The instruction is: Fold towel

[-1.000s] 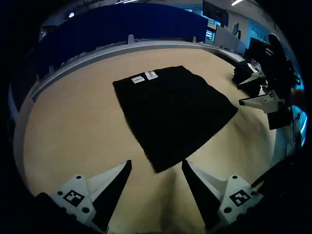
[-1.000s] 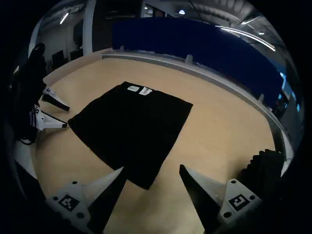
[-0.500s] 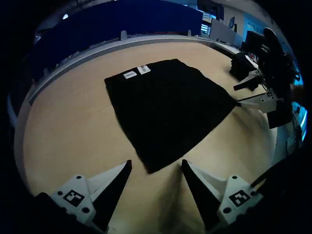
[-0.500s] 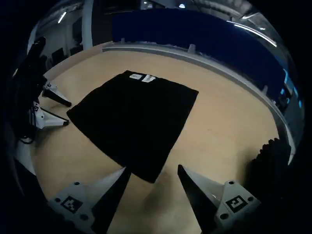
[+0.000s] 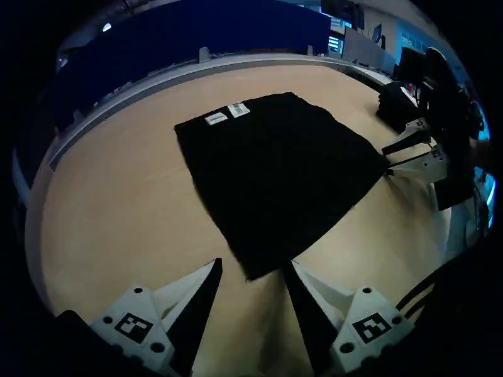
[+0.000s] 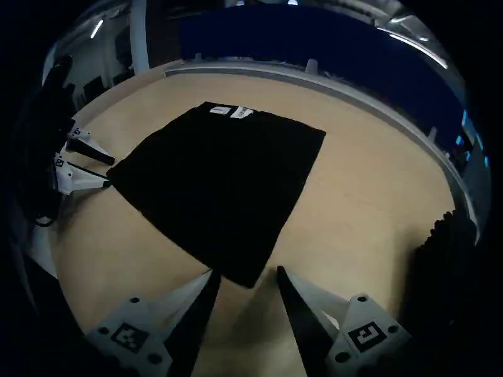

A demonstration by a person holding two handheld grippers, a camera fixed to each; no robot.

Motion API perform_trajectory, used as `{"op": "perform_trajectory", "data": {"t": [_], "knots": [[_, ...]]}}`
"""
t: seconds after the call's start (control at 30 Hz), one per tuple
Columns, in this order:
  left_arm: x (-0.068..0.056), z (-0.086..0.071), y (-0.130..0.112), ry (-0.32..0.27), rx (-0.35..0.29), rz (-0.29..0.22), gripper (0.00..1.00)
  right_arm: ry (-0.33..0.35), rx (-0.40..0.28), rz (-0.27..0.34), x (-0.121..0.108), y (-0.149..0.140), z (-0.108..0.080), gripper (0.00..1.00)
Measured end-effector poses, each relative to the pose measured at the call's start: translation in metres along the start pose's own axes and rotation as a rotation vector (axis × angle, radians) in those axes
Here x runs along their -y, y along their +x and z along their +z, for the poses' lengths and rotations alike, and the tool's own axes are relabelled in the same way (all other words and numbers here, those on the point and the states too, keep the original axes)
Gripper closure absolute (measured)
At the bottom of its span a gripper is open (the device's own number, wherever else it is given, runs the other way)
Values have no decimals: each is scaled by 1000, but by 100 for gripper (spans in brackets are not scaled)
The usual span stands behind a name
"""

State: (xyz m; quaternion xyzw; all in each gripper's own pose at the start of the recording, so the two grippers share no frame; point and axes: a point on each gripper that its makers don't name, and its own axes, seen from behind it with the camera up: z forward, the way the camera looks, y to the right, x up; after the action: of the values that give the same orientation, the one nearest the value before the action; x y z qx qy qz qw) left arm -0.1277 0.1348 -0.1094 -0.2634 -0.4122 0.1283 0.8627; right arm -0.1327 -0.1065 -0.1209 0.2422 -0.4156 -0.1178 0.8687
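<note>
Towel [image 5: 276,169]: black, spread flat in one layer on the pale wooden table [image 5: 113,207], roughly mid-surface, set diagonally to both cameras.
Labels [image 5: 226,114]: two white tags side by side at the towel's far edge.
Towel edges: all four lie straight and flat, with one near corner pointing at each gripper.
Open room: bare wood on every side of the towel, widest on the left in the left gripper view and on the right in the right gripper view.
Table rim [image 5: 157,78]: a grey curved band well beyond the far edge, with a blue partition [image 5: 188,38] behind it.
Change: both pairs of fingers stand closer together than half a second ago, and each towel corner now reaches in between the fingertips.
Left gripper [image 5: 251,276]: partly open, fingertips either side of a near corner, holding nothing. Whether they touch the cloth cannot be told.
Right gripper [image 6: 248,275]: partly open to about the same gap, straddling the other near corner without clamping it.
</note>
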Motion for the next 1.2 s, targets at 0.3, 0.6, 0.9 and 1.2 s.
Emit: {"op": "perform_trajectory", "data": {"t": [0.3, 0.6, 0.9, 1.2], "knots": [[-7, 1, 0, 3, 5, 6, 42, 8, -1, 8, 3, -2, 1, 40], [-11, 0, 0, 2, 9, 2, 60, 13, 0, 11, 7, -2, -1, 58], [-4, -2, 1, 14, 14, -27, 83, 13, 1, 53, 7, -2, 0, 83], [-1, -4, 5, 37, 1, -29, 94, 32, -4, 60, 16, 1, -3, 85]]}}
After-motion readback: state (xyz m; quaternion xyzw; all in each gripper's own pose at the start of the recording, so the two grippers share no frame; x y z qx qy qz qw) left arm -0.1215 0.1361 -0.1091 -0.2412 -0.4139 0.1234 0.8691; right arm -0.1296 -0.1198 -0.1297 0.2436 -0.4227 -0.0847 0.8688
